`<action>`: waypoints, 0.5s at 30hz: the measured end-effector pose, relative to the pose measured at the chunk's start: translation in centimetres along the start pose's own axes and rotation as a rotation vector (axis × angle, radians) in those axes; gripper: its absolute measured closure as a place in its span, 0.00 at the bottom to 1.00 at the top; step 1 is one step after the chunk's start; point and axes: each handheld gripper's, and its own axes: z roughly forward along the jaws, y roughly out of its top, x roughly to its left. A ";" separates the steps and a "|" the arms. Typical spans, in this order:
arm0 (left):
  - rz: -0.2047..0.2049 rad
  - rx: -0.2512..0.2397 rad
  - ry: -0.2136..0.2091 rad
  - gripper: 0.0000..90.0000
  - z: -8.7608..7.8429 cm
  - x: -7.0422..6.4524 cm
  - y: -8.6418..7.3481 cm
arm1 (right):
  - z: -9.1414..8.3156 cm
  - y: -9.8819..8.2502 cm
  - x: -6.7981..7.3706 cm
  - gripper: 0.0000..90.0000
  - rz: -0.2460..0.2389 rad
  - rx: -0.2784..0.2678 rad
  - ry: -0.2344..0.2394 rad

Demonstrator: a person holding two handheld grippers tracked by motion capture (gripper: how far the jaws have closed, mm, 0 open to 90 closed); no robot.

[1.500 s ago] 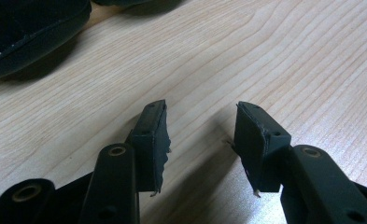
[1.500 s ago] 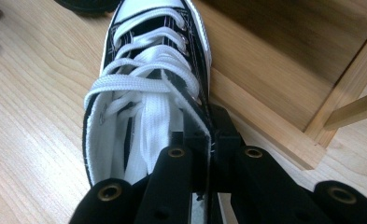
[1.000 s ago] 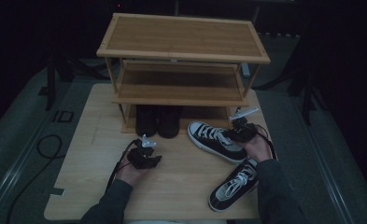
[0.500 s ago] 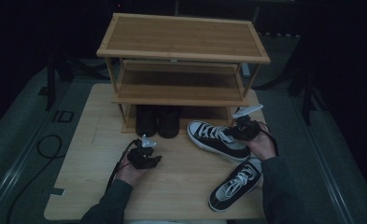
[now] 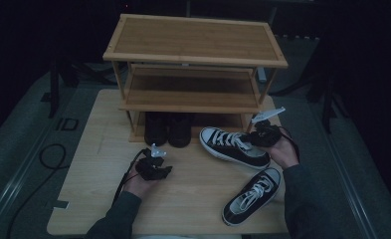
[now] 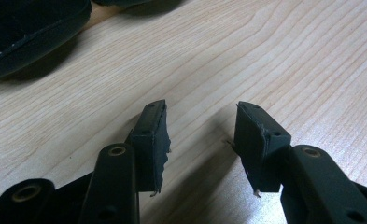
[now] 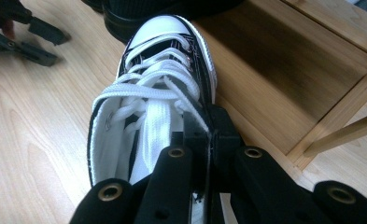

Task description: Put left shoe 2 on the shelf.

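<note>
A black-and-white laced sneaker (image 5: 232,146) lies in front of the wooden shoe rack (image 5: 193,42), toe toward the left. My right gripper (image 5: 251,139) is shut on the rim of its opening near the heel; the right gripper view shows the jaws (image 7: 209,128) pinching that edge of the sneaker (image 7: 158,88). Its twin sneaker (image 5: 250,195) lies on the table nearer the person. My left gripper (image 5: 159,171) rests low over the table (image 6: 274,56), jaws (image 6: 202,126) open with nothing between them.
A pair of black shoes (image 5: 168,129) stands under the rack's bottom shelf, one of them at the top left in the left gripper view (image 6: 27,28). The light wooden table (image 5: 98,199) ends close behind the rack. A cable (image 5: 48,154) lies on the floor at left.
The right hand has risen slightly, lifting the heel end of the held sneaker a little. The left gripper has stayed put.
</note>
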 end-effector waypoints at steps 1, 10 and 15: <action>0.000 0.001 0.000 0.61 0.0 0.0 0.0 | -0.1 0.1 0.0 0.98 -0.004 -0.003 0.001; 0.000 0.001 0.000 0.61 0.0 0.0 0.0 | -0.5 0.7 0.0 0.98 -0.017 -0.013 0.020; -0.001 0.000 0.000 0.61 0.0 0.0 0.0 | -1.0 0.9 0.0 0.98 -0.012 -0.032 0.035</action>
